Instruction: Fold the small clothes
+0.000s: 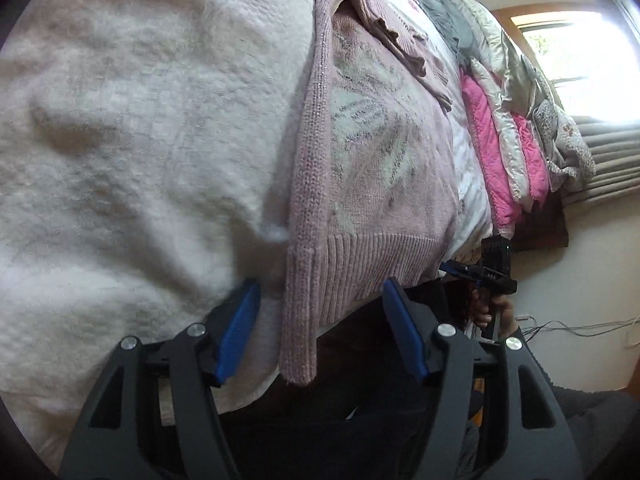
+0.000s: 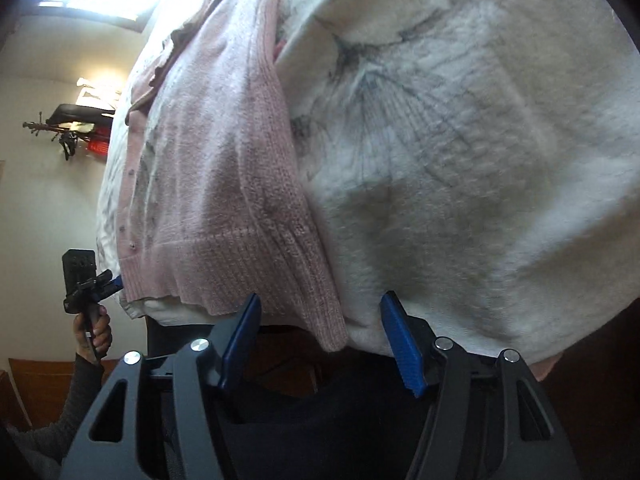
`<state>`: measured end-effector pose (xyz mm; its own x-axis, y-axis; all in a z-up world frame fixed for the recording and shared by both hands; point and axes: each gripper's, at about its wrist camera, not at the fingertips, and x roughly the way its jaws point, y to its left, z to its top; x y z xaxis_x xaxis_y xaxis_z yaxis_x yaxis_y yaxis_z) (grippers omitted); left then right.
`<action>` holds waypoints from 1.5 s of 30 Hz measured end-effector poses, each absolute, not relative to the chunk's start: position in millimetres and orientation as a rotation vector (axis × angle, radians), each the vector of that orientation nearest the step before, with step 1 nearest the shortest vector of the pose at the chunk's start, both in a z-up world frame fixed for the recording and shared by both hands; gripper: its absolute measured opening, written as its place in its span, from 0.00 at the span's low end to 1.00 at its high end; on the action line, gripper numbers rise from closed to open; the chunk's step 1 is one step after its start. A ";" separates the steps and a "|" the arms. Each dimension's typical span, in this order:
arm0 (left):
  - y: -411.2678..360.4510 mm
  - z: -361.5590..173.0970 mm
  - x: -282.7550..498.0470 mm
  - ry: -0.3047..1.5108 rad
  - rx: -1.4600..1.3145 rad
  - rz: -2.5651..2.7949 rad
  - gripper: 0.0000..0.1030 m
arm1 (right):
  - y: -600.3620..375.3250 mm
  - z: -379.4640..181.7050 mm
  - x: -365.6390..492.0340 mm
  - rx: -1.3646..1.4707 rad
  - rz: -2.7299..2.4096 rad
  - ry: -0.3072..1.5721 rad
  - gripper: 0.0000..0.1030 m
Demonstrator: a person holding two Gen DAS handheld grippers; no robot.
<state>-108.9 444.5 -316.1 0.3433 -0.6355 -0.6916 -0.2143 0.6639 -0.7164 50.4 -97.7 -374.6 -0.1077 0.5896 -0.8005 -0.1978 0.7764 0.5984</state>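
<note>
Facing bed edge, both tools spread wide, gripping nothing. Left tool [image 1: 320, 300] at pink knit cardigan [image 1: 372, 168]: ribbed hem and hanging sleeve cuff between blue fingers [image 1: 240, 328], contact unclear. Cardigan spread flat on fluffy white blanket [image 1: 140, 120], hem at bed edge. Right tool [image 2: 320, 316] at opposite hem corner, second sleeve dangling between fingers. Each tool seen in other's view, held by hand [image 2: 94, 328]. Heap of pink and pale clothes [image 1: 504, 136] further along bed.
</note>
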 end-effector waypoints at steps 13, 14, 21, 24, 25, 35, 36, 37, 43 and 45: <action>435.5 -330.4 -107.8 1.263 -0.873 -0.346 0.25 | -90.1 -388.9 55.1 0.419 0.737 1.592 0.60; 435.2 -331.0 -109.6 1.262 -0.872 -0.342 0.23 | -88.1 -389.9 54.2 0.410 0.744 1.596 0.60; 435.1 -334.4 -110.7 1.260 -0.882 -0.326 0.09 | -80.6 -398.8 53.3 0.411 0.781 1.621 0.26; 439.3 -332.5 -115.4 1.233 -0.904 -0.317 0.07 | -84.1 -388.9 49.7 0.423 0.806 1.596 0.10; 441.1 -331.7 -118.4 1.218 -0.923 -0.316 0.07 | -87.5 -383.2 48.8 0.431 0.809 1.578 0.10; 441.0 -311.5 -143.1 1.085 -1.032 -0.353 0.06 | -124.1 -315.9 31.8 0.589 0.874 1.368 0.08; 439.0 -308.1 -143.9 1.072 -1.037 -0.361 0.06 | -126.3 -311.0 31.6 0.600 0.880 1.353 0.08; 437.0 -305.2 -145.7 1.056 -1.047 -0.371 0.06 | -127.5 -306.3 31.4 0.606 0.883 1.339 0.08; 426.5 -278.7 -160.0 0.930 -1.088 -0.406 0.06 | -134.2 -287.1 31.8 0.639 0.902 1.279 0.08; 429.1 -277.5 -167.0 0.879 -1.125 -0.405 0.06 | -136.4 -286.4 32.3 0.651 0.904 1.269 0.08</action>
